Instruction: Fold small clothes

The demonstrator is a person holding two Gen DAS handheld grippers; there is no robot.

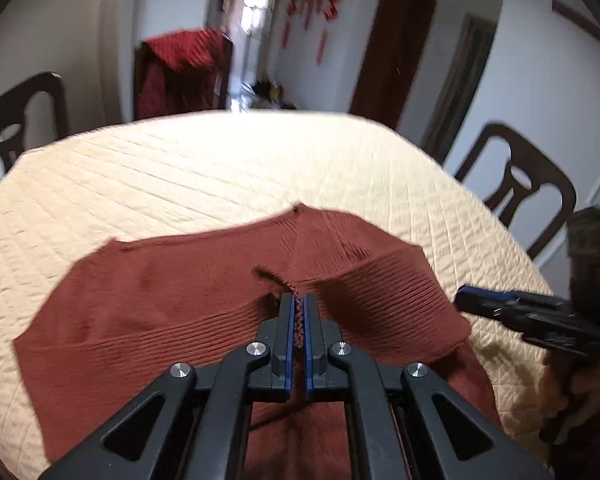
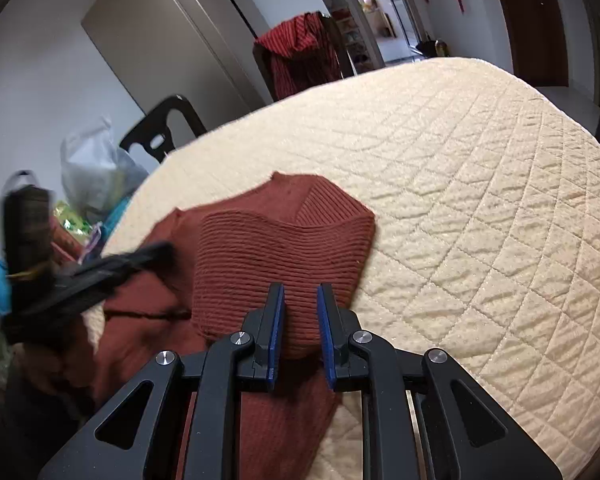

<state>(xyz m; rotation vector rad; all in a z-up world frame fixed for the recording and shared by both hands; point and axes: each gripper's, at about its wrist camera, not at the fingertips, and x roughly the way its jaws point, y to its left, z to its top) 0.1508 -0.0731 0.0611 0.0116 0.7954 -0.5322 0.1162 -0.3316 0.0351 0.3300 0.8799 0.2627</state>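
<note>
A rust-brown ribbed knit garment [image 1: 172,304] lies on the cream quilted table cover [image 1: 220,168], partly folded over itself. My left gripper [image 1: 299,300] is shut on a pinched fold of the garment and holds it above the cloth. In the right wrist view the garment [image 2: 280,248] lies with a ribbed flap folded over. My right gripper [image 2: 300,292] is open just above that flap, empty. The right gripper [image 1: 476,300] shows at the right edge of the left wrist view. The left gripper [image 2: 156,254] shows blurred at the left of the right wrist view.
Dark chairs stand around the table [image 1: 516,184] [image 1: 24,116] [image 2: 164,128]. One chair at the back carries a red cloth [image 1: 180,68]. Plastic bags [image 2: 96,168] sit beyond the table's left edge. The quilted cover [image 2: 480,200] stretches to the right of the garment.
</note>
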